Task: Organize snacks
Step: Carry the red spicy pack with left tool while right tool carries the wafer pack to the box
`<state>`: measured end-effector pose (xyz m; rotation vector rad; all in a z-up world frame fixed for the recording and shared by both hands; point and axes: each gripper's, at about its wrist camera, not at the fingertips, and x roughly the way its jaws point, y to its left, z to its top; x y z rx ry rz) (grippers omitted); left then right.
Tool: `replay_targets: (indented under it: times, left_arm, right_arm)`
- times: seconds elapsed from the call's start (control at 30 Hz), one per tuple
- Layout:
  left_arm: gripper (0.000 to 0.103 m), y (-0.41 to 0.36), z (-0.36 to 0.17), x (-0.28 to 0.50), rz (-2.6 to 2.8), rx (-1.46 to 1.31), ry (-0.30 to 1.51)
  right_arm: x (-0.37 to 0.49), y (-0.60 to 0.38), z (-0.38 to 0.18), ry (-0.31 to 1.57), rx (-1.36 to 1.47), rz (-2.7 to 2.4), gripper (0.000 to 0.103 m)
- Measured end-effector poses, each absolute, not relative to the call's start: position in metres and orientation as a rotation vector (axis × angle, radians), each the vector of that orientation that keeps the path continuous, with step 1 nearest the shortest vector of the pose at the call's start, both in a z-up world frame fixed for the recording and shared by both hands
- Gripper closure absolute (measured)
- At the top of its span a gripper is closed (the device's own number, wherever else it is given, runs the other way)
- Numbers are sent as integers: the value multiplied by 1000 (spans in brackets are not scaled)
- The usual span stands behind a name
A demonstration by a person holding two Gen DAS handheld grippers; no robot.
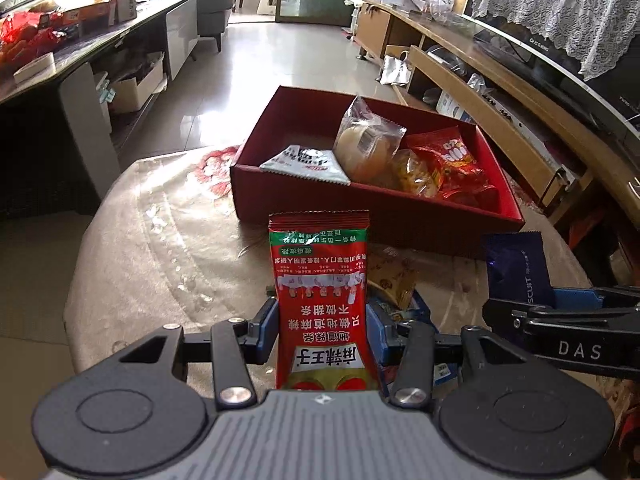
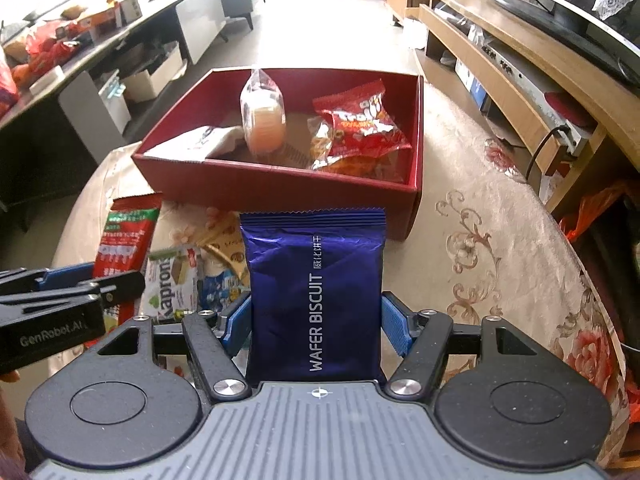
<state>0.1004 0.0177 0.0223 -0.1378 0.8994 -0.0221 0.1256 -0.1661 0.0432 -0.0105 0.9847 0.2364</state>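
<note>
Gripped upright in the right claw [image 2: 316, 320], a blue wafer biscuit pack [image 2: 316, 280] (light, crushable); left claw [image 1: 322, 322] pinches a smaller, slippery red snack sachet [image 1: 320, 300] low down. Ahead sits the red box [image 2: 280, 192].

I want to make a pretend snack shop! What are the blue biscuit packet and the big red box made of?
The blue wafer biscuit packet looks like thin shiny foil-plastic film: it glints, wrinkles, and has a zigzag sealed edge. The red box looks like matte cardboard: flat stiff walls with folded corners and a brownish floor, though a paper covering is only a guess.
</note>
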Motion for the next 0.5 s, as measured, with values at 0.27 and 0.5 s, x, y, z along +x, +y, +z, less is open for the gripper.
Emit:
replay_targets:
  times: [0.27, 0.5]
  left_arm:
    - [59, 17, 24, 112, -29, -142, 893]
    - [59, 13, 26, 121, -44, -141, 891]
  right_arm:
    - [134, -166, 47, 964, 4, 229, 30]
    - [139, -166, 47, 960, 8, 220, 30]
